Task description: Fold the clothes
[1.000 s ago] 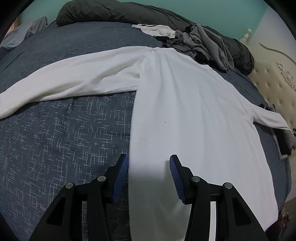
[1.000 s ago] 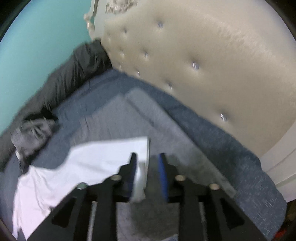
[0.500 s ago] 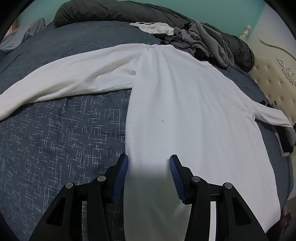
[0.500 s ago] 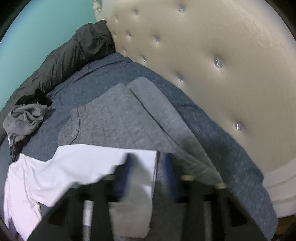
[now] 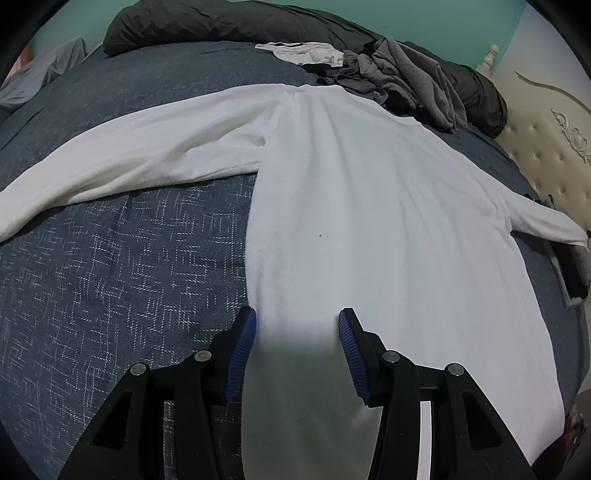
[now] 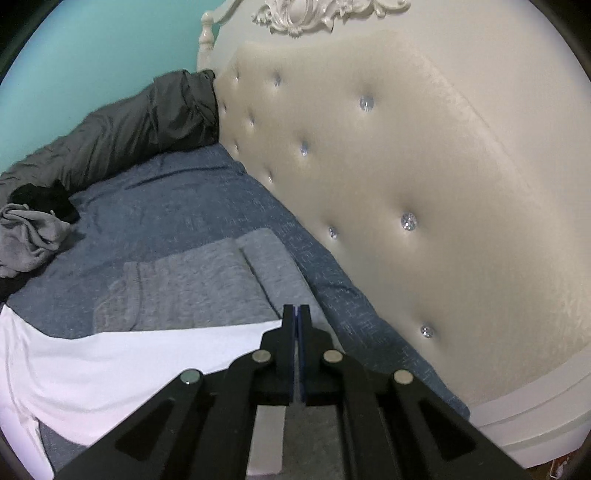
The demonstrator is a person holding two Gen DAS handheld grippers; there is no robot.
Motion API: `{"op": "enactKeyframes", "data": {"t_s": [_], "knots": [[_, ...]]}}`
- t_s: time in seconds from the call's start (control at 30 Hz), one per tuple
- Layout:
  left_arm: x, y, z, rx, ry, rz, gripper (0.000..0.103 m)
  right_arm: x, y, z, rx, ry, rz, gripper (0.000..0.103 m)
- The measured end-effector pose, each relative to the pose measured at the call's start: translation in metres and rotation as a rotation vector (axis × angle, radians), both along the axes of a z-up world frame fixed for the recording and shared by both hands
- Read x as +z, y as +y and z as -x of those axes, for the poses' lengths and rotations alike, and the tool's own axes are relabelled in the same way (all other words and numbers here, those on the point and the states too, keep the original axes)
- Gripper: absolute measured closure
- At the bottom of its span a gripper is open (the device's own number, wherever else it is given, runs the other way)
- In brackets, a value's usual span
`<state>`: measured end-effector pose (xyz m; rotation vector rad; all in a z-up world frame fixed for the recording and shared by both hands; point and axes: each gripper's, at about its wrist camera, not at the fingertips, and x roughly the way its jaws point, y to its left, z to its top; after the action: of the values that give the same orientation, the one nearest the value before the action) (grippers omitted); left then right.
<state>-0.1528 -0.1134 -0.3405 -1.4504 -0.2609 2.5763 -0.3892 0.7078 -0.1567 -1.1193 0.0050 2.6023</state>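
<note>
The left gripper is spread wide, its blue pads standing apart over the lower part of the white shirt, the left pad just at the shirt's side edge; whether either pad touches the cloth is hard to tell from this angle. The right gripper has its jaws pressed together, and the cuff end of the shirt's sleeve runs right up to them, so it looks pinched on the sleeve, though the cloth between the pads is mostly hidden.

The shirt lies flat and spread on the blue bedspread, body down the middle of the bed, one sleeve stretched toward the bed's left edge, the other reaching toward the headboard side. Under and beside the right sleeve end lies a folded grey garment, near the headboard edge of the bed. Beyond the shirt's collar, a pile of grey clothes rests touching the shoulder area, with a small white garment just behind it. A dark duvet is bunched along the far edge of the bed against the teal wall.
</note>
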Motion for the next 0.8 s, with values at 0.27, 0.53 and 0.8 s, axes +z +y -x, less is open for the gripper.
{"op": "enactKeyframes", "data": {"t_s": [0.27,0.53,0.8], "knots": [[-0.004,0.000,0.000,-0.002,-0.005,-0.011,0.052,-0.010,0.008,0.003,-0.070,-0.040,-0.014,0.102],[-0.005,0.001,0.002,-0.015,-0.013,-0.004,0.052,0.035,-0.078,-0.022,0.075,0.149,0.019,0.068],[-0.001,0.003,0.015,-0.062,-0.010,0.005,0.052,-0.002,-0.260,0.010,0.519,-0.009,0.138,0.062]]}}
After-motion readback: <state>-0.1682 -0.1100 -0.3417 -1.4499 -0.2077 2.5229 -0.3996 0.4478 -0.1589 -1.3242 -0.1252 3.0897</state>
